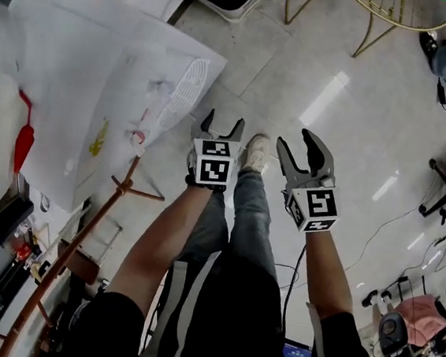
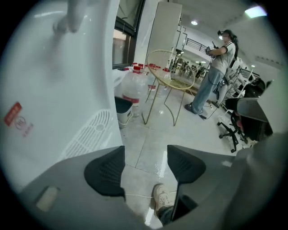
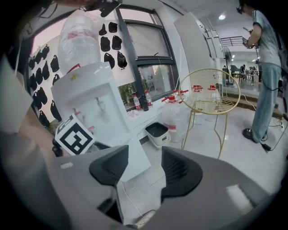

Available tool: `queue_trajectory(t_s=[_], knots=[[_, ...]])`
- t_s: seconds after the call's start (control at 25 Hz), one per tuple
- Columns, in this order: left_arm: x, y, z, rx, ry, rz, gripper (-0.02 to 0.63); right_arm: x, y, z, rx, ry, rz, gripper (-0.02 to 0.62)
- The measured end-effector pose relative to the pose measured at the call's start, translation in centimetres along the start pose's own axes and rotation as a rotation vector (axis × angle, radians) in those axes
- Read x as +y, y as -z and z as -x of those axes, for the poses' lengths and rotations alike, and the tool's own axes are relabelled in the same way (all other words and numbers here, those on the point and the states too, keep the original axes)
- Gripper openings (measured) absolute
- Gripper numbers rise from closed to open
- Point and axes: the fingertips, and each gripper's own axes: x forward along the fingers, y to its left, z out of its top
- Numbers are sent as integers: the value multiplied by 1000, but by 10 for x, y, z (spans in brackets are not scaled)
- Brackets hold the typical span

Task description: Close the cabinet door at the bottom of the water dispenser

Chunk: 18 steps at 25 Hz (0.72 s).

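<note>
In the head view, a tall white plastic water dispenser [image 1: 98, 81] fills the left side, with a round slotted vent [image 1: 187, 83] low on its side. The left gripper [image 1: 223, 123] hangs just off the dispenser's bottom corner, apart from it, and its dark jaws are spread with nothing between them. The right gripper [image 1: 297, 141] is level with it over the glossy pale tiled floor [image 1: 353, 148], its jaws also parted and empty. A pale sneaker [image 1: 255, 151] shows between the two.

In the left gripper view, the dispenser's white side wall and a small red label [image 2: 13, 114] fill the left, while floor and the shoe show through the gap between the jaws. Beyond stand a gold wire chair [image 2: 173, 76], clear water bottles with red caps [image 2: 132, 87] and a standing person [image 2: 216, 72].

In the right gripper view, the dispenser carries a clear inverted bottle [image 3: 78, 36]. Its lower cabinet front [image 3: 132, 157] is a plain white panel behind the jaws; whether the door is fully flush I cannot tell. A black-and-white bin [image 3: 157, 132] stands beside it.
</note>
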Motion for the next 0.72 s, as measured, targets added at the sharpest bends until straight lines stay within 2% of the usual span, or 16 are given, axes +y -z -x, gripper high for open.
queue_trajectory(t_s=[0.24,0.44,0.6,0.72], knots=[[-36,-58,102,-117,104,-33,177,26,-51,70,-63,56,-43,217],[-68,-122,206,-278,161,-158,48,50,-113,139,-168,80,-72,183],[-77,-178,290,-418,188,-202,8,69,-172,178,-258,68,-44,147],[-73,-209,344,-506,204,-205,8,86,-213,197,-315,49,-11,133]])
